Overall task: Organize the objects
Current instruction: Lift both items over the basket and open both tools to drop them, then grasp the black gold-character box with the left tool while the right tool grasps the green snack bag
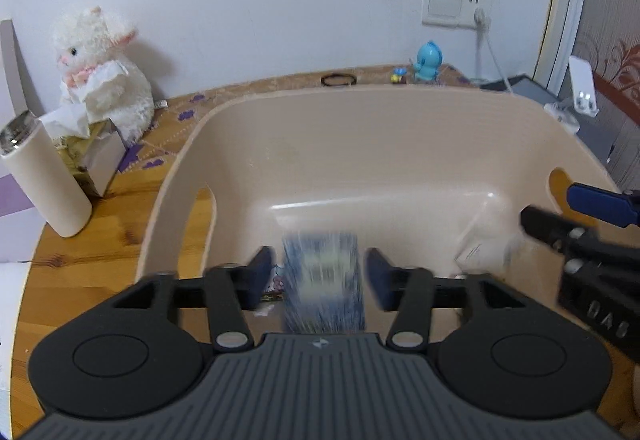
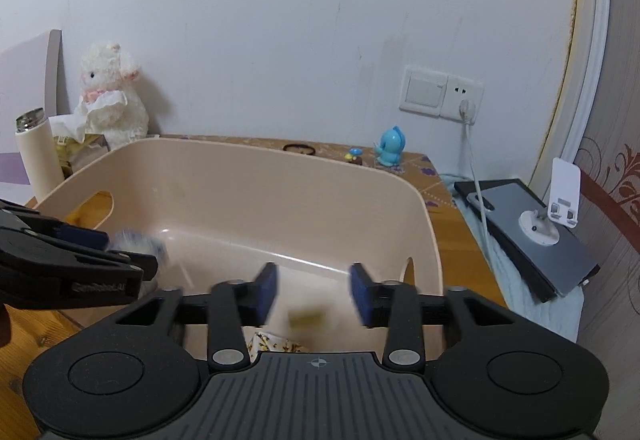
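Beige plastic fills the left wrist view: the storage bin (image 1: 360, 144) sits on the wooden table (image 1: 80, 240), and the left gripper (image 1: 318, 272) hangs over its near side with jaws spread wide. A blurred blue-and-white packet (image 1: 323, 280) shows between the fingers with a gap on each side, so it looks released and dropping into the bin rather than gripped. A blurred white packet (image 1: 482, 252) lies near the bin's right wall, close to the right gripper (image 1: 568, 216) at the frame's edge. From the right wrist view, the right gripper (image 2: 314, 292) is also wide open and holds nothing; below it a small yellowish item (image 2: 306, 316) and a patterned box (image 2: 276, 346) lie in the bin. To finish well, I judge both grippers should lift straight up and clear the rim before swinging outward. Room is tight to the left, where a cream bottle (image 1: 44, 176) and tissue box (image 1: 96, 156) stand close by.
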Motion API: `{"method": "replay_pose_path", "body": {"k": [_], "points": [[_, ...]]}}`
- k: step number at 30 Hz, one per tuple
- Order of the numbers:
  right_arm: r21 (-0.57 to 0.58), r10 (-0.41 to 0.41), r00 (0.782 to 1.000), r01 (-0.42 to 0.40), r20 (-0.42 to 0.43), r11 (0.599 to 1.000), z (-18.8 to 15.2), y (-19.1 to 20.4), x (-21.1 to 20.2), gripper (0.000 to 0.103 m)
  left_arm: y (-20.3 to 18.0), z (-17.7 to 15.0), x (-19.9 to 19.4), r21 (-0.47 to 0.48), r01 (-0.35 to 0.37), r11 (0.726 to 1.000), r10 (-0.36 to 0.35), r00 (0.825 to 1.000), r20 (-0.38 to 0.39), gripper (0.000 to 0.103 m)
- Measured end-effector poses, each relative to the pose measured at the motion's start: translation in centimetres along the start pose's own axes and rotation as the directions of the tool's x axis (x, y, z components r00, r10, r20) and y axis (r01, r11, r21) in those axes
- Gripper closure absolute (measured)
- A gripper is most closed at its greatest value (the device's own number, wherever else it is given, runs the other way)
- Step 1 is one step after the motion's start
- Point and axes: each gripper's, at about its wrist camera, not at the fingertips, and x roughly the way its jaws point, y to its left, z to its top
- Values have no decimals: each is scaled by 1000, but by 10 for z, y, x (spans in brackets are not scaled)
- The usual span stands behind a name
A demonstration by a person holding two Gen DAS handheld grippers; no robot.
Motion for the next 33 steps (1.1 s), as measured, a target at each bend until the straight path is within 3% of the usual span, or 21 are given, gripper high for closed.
{"method": "replay_pose_path", "body": {"k": [5, 7, 9, 11, 22, 33], "points": [[-13, -17, 998, 18, 57, 1000, -1, 2, -28, 25, 8, 3, -33, -25, 1, 1000, 0, 998, 63, 25], [-6, -13, 997, 14, 72, 1000, -2, 0, -40, 23, 10, 3, -45, -24, 7, 1000, -6, 997, 74, 20], [0, -12, 997, 12, 82, 1000, -4, -2, -52, 15, 12, -1, -58, -16, 0, 1000, 1, 995, 98, 12], [5, -10, 995, 10, 97, 1000, -8, -3, -63, 5, 11, -7, -71, -3, -1, 1000, 2, 994, 111, 11], [-39, 4, 998, -1, 59, 999, -41, 8, -88, 1, 18, -40, -102, 12, 15, 1000, -16, 995, 100, 11], [-57, 69, 995, -74, -76, 996, -70, 23, -56, 1, 27, -76, -74, -2, 9, 1000, -9, 1000, -20, 11]]}}
